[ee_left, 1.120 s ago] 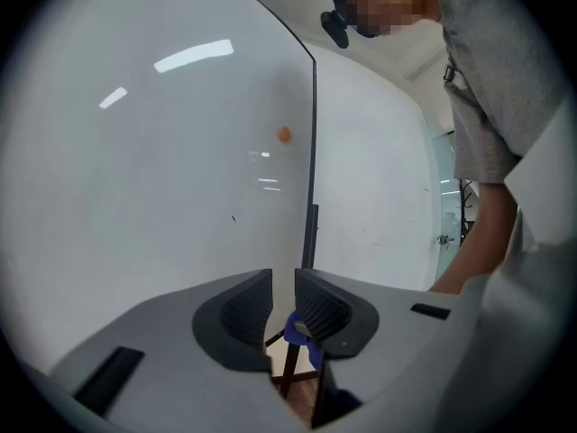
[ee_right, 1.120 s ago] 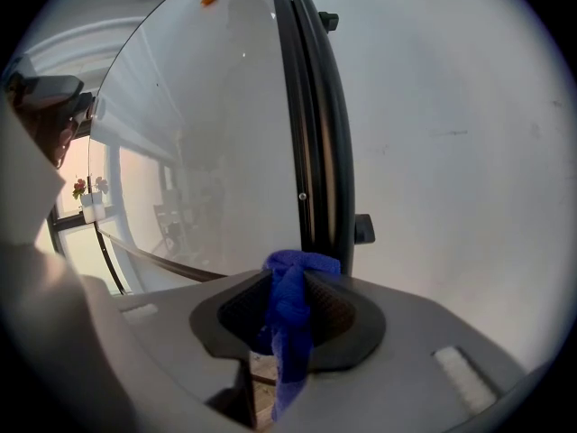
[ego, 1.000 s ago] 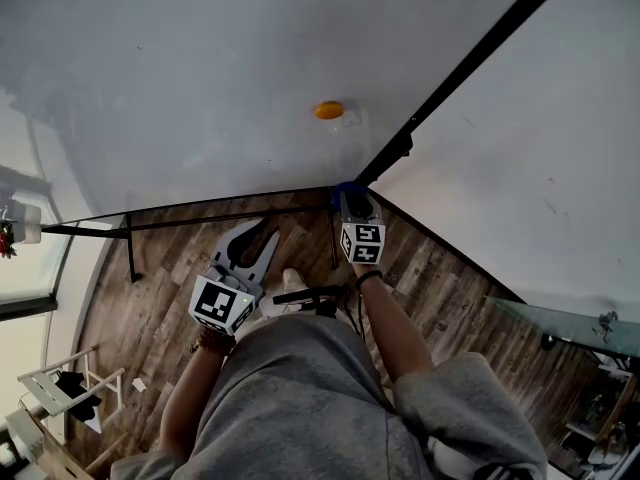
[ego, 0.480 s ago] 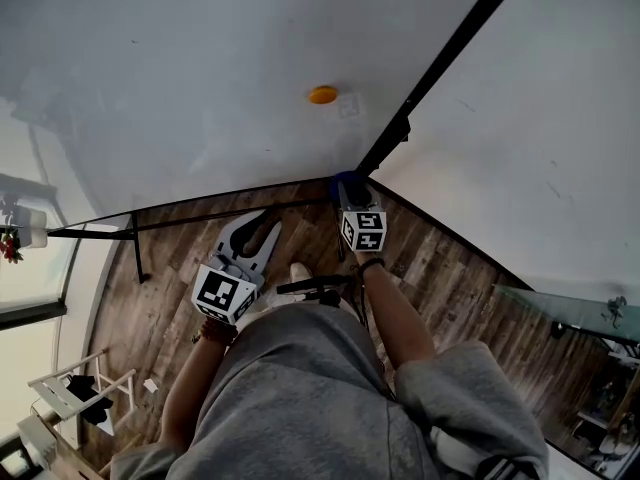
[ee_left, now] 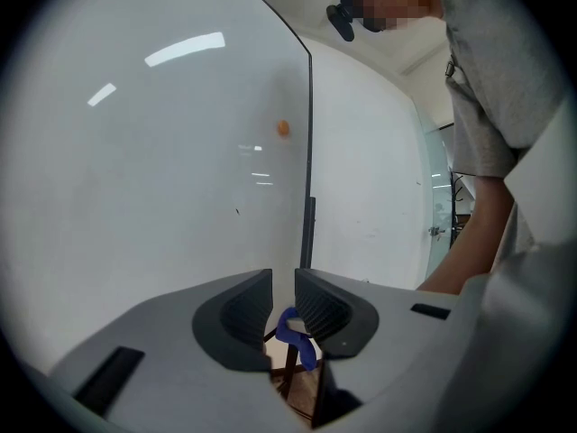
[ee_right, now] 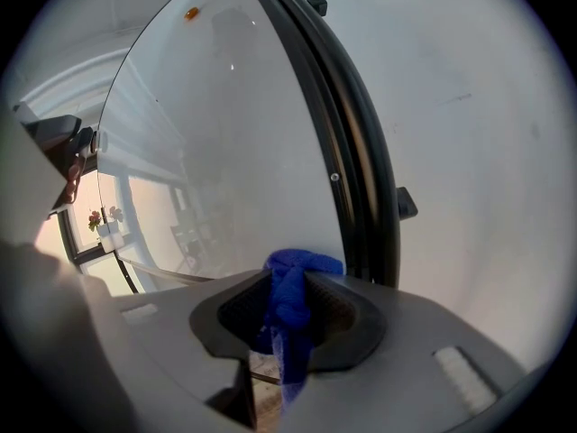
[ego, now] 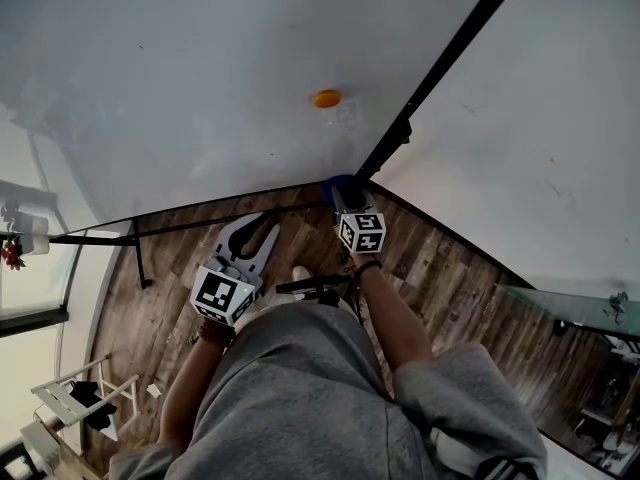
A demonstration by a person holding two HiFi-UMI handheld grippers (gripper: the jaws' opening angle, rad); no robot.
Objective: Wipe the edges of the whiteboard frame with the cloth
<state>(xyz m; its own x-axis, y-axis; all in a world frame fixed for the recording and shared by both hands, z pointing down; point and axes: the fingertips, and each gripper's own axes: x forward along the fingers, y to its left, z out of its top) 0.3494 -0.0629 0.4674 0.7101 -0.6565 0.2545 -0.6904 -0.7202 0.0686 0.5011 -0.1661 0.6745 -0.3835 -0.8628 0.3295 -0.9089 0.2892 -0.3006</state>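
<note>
Wood-plank floor (ego: 440, 268); black whiteboard-stand foot (ego: 138, 258) on it.

the cloth (ee_right: 290, 278) is deep blue; the whiteboard (ego: 200, 78) is glossy white with pale grey reflections, and a small orange dot (ego: 326, 99) sits on it; its frame (ego: 445, 63) is black; the left gripper (ego: 255, 230) and right gripper (ego: 343, 193) are light grey with dark ribbed inner faces, and each bears black-and-white square markers; the floor (ego: 160, 278) is brown wood planking in mixed tones; the person's clothing (ego: 300, 398) is plain grey; the wall (ego: 540, 148) is white
</note>
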